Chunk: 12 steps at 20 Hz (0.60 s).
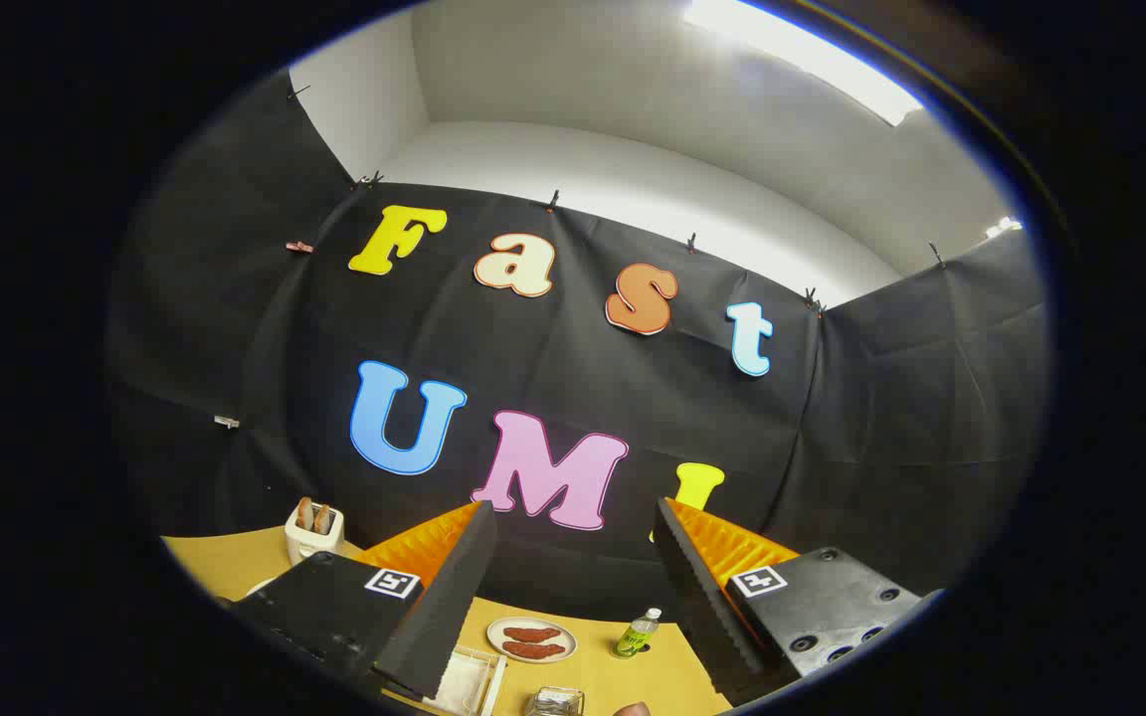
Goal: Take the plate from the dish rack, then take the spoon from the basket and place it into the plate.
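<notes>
The gripper [568,587] is held high and tilted upward, aimed mostly at the black cloth wall rather than down at the yellow bench [613,681]. Its two black fingers [444,607] stand wide apart with nothing between them, so the tool is released.

Seen through the gap between the fingers, a small white plate [531,639] holding two reddish-brown sausages [533,641] sits near the bench's far edge. Just beside it stands a small green bottle [637,634] with a white cap. Nearer the fingers lie a clear shallow tray [469,678] and, beside it, a wire basket [553,702], partly cut off. Whether a spoon lies in it cannot be told.

Past the left finger, at the bench's far left corner, a white toaster [313,532] holds two slices of bread.
</notes>
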{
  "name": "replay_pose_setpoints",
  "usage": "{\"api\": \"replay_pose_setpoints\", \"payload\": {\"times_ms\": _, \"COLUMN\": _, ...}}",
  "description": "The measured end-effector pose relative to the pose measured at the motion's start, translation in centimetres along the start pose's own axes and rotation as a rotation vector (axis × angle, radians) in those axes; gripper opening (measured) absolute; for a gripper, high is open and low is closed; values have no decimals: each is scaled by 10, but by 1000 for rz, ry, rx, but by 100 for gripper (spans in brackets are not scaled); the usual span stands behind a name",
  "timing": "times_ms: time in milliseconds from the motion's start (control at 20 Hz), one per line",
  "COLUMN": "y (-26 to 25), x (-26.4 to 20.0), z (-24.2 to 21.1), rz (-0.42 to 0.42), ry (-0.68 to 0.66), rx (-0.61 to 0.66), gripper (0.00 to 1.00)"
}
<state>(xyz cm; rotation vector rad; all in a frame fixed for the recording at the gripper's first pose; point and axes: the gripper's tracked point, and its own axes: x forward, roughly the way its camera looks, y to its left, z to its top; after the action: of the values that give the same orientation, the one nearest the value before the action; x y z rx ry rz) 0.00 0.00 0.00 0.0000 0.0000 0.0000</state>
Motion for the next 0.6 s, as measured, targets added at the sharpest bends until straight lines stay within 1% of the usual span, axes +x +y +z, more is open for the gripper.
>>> {"api": "replay_pose_setpoints", "payload": {"times_ms": 200, "y": 0, "x": -2, "z": 3, "rz": -5, "ry": -11, "rx": 9, "gripper": 97}}
{"api": "replay_pose_setpoints", "payload": {"times_ms": 400, "y": 3, "x": -1, "z": -1, "rz": 2, "ry": 7, "rx": 25, "gripper": 97}}
{"api": "replay_pose_setpoints", "payload": {"times_ms": 600, "y": 0, "x": 0, "z": -5, "rz": -9, "ry": 20, "rx": 18, "gripper": 97}}
